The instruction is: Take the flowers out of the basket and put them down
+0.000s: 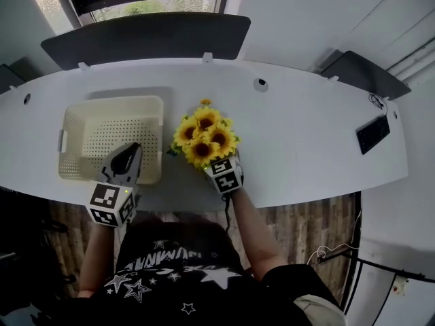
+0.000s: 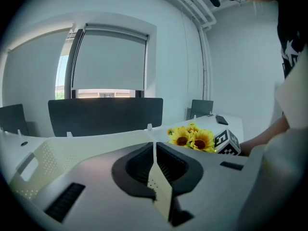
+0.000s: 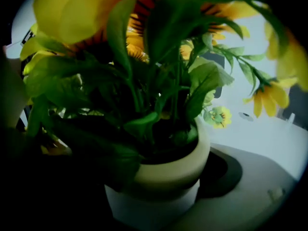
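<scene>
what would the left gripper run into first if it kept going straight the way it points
The left gripper pinches the near wall of the cream perforated plastic basket, so that comes first. Past it, probably the basket's floor, since it tilts downward.

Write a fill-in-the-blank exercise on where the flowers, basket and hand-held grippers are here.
1. In the head view, the yellow artificial sunflowers are to the ____ of the cream perforated plastic basket.
2. The left hand-held gripper is shut on the rim of the ____.
3. The right hand-held gripper grips the sunflowers' round white ____.
Missing words: right; basket; pot.
</scene>
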{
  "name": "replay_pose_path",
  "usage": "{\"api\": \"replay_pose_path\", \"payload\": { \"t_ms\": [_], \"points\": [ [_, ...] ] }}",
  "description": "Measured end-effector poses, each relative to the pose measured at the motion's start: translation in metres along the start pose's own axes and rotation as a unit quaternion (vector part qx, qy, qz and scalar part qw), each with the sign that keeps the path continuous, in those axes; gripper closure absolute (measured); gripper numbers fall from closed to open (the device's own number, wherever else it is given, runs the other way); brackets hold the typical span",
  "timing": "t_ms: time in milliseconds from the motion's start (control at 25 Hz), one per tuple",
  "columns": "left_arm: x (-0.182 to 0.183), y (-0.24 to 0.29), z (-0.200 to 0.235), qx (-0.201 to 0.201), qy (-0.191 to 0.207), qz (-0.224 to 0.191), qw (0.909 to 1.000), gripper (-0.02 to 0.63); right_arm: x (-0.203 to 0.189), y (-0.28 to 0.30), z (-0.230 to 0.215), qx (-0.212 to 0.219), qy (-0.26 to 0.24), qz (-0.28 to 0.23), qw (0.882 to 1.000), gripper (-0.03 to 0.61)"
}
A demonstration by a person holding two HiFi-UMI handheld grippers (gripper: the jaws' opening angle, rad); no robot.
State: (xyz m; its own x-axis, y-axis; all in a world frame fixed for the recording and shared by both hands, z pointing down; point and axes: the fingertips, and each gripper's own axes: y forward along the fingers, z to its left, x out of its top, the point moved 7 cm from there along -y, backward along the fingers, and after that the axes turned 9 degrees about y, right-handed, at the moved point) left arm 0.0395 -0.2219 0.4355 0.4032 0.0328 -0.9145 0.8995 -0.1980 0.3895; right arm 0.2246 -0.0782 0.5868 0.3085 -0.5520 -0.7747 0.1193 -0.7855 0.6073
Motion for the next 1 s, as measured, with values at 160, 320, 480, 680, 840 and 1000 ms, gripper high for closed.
{"api": "replay_pose_path", "payload": {
  "t_ms": [160, 320, 480, 680, 840, 1000],
  "points": [
    [0.003, -0.008, -0.004, 0.013, 0.002, -0.01, 0.9999, 0.588, -0.002, -0.004, 0.0, 0.009, 0.005, -0.011, 1.0, 0.046],
    [0.007, -0.016, -0.008, 0.029, -0.003, -0.018, 0.9994, 0.588, -0.005, -0.013, -0.004, 0.025, 0.006, -0.004, 1.0, 0.044],
    [0.007, -0.024, -0.015, 0.034, -0.008, -0.027, 0.999, 0.588, -0.01, -0.027, -0.013, 0.013, -0.001, 0.005, 1.0, 0.044],
    [0.003, -0.045, -0.022, 0.041, -0.015, -0.039, 0.9983, 0.588, -0.015, -0.044, -0.013, -0.006, 0.001, 0.001, 1.0, 0.044],
    [-0.008, -0.077, -0.034, 0.054, -0.032, -0.04, 0.9973, 0.588, -0.021, -0.062, -0.014, -0.03, 0.003, -0.009, 0.999, 0.046],
    [-0.026, -0.113, -0.052, 0.072, -0.049, -0.037, 0.9955, 0.588, -0.027, -0.087, -0.005, -0.037, -0.001, -0.018, 0.999, 0.046]
  ]
}}
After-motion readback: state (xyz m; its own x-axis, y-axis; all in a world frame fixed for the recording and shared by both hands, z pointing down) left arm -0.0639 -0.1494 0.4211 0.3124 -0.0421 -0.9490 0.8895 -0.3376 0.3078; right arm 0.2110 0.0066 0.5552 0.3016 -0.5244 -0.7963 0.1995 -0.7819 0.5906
